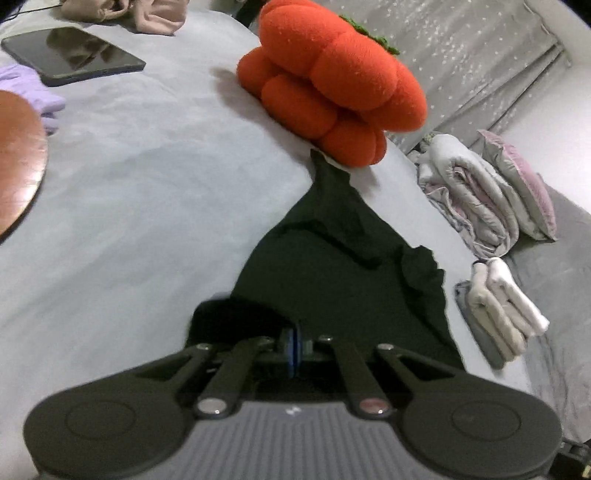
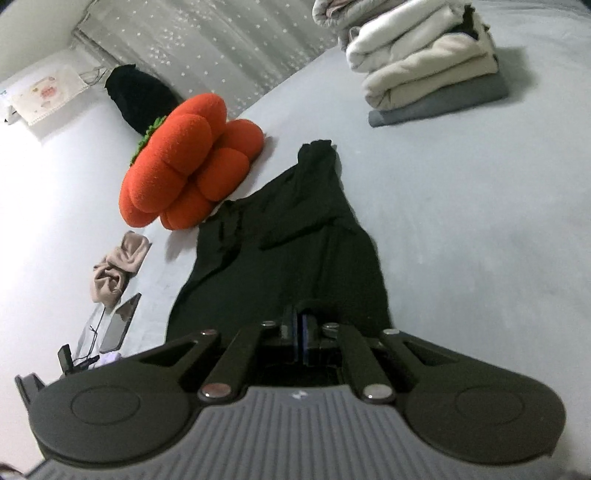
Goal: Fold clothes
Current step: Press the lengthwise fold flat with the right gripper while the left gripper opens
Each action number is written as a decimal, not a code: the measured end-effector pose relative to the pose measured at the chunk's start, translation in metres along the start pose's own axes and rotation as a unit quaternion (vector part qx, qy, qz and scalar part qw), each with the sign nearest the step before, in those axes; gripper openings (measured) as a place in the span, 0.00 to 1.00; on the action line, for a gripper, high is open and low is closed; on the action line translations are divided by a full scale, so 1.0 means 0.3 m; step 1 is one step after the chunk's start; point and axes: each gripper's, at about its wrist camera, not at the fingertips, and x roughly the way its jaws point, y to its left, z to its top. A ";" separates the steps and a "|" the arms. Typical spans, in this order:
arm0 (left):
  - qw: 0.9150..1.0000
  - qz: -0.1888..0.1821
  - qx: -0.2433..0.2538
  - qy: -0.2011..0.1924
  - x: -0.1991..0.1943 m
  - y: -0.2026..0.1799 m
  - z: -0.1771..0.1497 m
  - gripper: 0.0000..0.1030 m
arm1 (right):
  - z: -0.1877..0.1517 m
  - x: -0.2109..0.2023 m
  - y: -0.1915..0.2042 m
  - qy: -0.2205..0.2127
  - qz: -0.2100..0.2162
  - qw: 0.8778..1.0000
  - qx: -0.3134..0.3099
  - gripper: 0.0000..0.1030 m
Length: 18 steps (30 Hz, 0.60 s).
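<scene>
A black garment [image 1: 332, 251] is stretched over the pale grey bed sheet [image 1: 155, 192], its far, narrow end lying just below the orange pumpkin-shaped cushion [image 1: 332, 77]. Its near edge is pinched by the left gripper [image 1: 293, 347], whose jaws are pressed together on the dark cloth, with blue pads showing between them. In the right wrist view the same garment [image 2: 295, 251] is seen from its other near corner, where it is gripped by the right gripper [image 2: 300, 339], the jaws likewise pressed together on the fabric. The cloth is drawn taut from both grippers toward the cushion [image 2: 184, 162], with a ruffled fold along one side.

Beside the cushion, away from the garment, a dark tablet [image 1: 70, 55] is laid flat on the sheet, and a crumpled beige cloth [image 1: 125, 14] is seen beyond it. A lilac cloth [image 1: 33, 88] and the rim of a brown round object [image 1: 18, 158] are seen at the picture's left edge. On the other side of the cushion, a rolled quilt [image 1: 469, 199], a pink-edged pillow [image 1: 524, 184] and a stack of folded pale clothes [image 1: 502, 310] are set. In the right wrist view that stack [image 2: 428, 66] is seen well apart from the cushion, and a black bundle [image 2: 140, 96] is lodged just behind the cushion, against a spangled curtain [image 2: 221, 48].
</scene>
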 end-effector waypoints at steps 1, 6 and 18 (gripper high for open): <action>1.000 0.001 0.004 -0.006 0.008 0.002 0.005 0.03 | 0.009 0.011 -0.019 0.000 -0.001 1.000 0.010 0.09; 0.998 0.008 0.020 -0.065 -0.033 0.016 0.044 0.32 | 0.051 -0.018 -0.078 -0.039 -0.020 0.999 0.023 0.14; 0.996 0.044 0.044 -0.068 -0.178 0.068 -0.030 0.50 | 0.017 -0.062 -0.015 -0.014 -0.079 0.994 -0.078 0.21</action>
